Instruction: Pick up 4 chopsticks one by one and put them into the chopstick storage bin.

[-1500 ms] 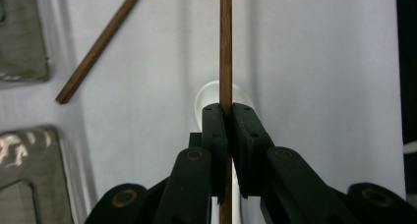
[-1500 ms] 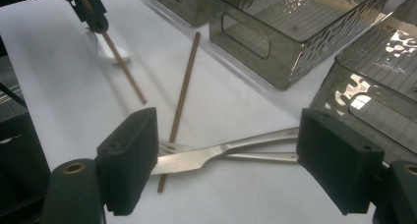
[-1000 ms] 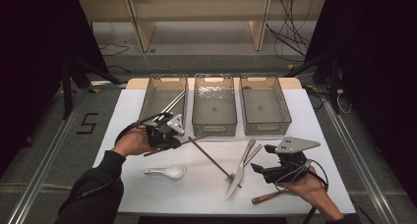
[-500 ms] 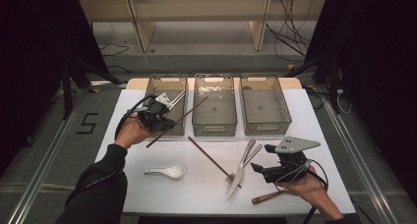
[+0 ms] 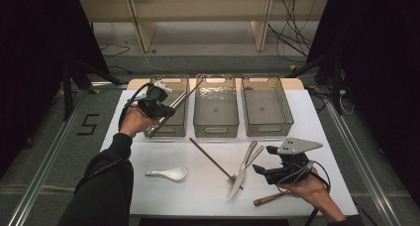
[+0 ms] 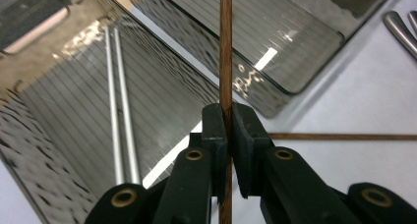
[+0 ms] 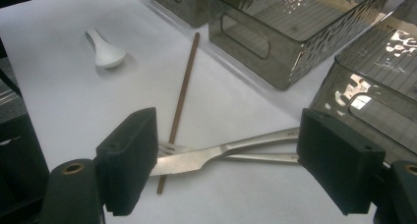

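the white table (image 5: 148, 196) carried 3 clear bins, and the left bin (image 5: 181, 128) at 11 o'clock had 2 metal chopsticks (image 6: 118, 135) inside. above it, the left gripper (image 5: 166, 108) was clenched on a brown chopstick (image 6: 225, 47). at 4 o'clock, the right gripper (image 5: 262, 159) was released over a knife (image 7: 206, 160) and fork (image 7: 246, 157).

Three bins (image 5: 216, 129) stand side by side at the table's (image 5: 148, 196) far edge. Nearer lie a spoon (image 5: 168, 173) at left, a chopstick (image 5: 210, 158) mid-table, and a knife (image 5: 238, 177) and fork (image 5: 246, 161) to its right.
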Tool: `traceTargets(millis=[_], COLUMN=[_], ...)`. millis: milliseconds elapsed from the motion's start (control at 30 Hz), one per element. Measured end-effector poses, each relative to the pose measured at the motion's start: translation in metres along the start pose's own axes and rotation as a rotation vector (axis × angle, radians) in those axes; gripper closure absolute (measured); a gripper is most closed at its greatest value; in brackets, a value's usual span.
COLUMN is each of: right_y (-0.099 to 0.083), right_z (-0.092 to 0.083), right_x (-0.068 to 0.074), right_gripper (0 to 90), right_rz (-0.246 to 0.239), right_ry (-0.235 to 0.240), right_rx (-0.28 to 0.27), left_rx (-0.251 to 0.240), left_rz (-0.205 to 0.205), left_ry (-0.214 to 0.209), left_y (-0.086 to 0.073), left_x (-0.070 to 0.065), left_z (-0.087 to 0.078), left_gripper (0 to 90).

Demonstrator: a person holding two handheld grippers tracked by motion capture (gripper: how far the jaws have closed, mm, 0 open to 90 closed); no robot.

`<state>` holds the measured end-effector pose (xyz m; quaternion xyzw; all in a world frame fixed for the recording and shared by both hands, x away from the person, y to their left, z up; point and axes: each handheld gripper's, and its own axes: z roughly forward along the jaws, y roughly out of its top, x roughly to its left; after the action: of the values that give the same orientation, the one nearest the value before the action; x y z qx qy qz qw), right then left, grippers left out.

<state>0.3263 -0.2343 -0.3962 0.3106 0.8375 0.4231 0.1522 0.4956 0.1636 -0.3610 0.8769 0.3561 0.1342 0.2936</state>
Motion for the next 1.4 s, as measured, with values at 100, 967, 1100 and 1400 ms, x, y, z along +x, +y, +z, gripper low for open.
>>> traceTargets(millis=[100,967,1100,1400], right_y=[0.000,0.000,0.000,0.000], right_z=[0.000,0.001,0.001,0.001], right_x=[0.000,0.000,0.000,0.000], right_gripper=[24.6,24.6,24.6,24.6], right_rz=[0.000,0.002,-0.003,-0.001], right_ry=[0.000,0.007,0.007,0.007], right_rx=[-0.001,-0.001,0.000,-0.001], left_rx=[-0.010,-0.021,-0.019,0.019], left_rz=[-0.005,-0.087,-0.102,-0.137], left_ry=[0.023,0.167,0.171,0.185], left_y=[0.007,0.010,0.006,-0.007], left_x=[0.007,0.059,0.061,0.066], left_z=[0.000,0.018,0.022,0.032], left_gripper=[84.1,84.1,84.0,83.8])
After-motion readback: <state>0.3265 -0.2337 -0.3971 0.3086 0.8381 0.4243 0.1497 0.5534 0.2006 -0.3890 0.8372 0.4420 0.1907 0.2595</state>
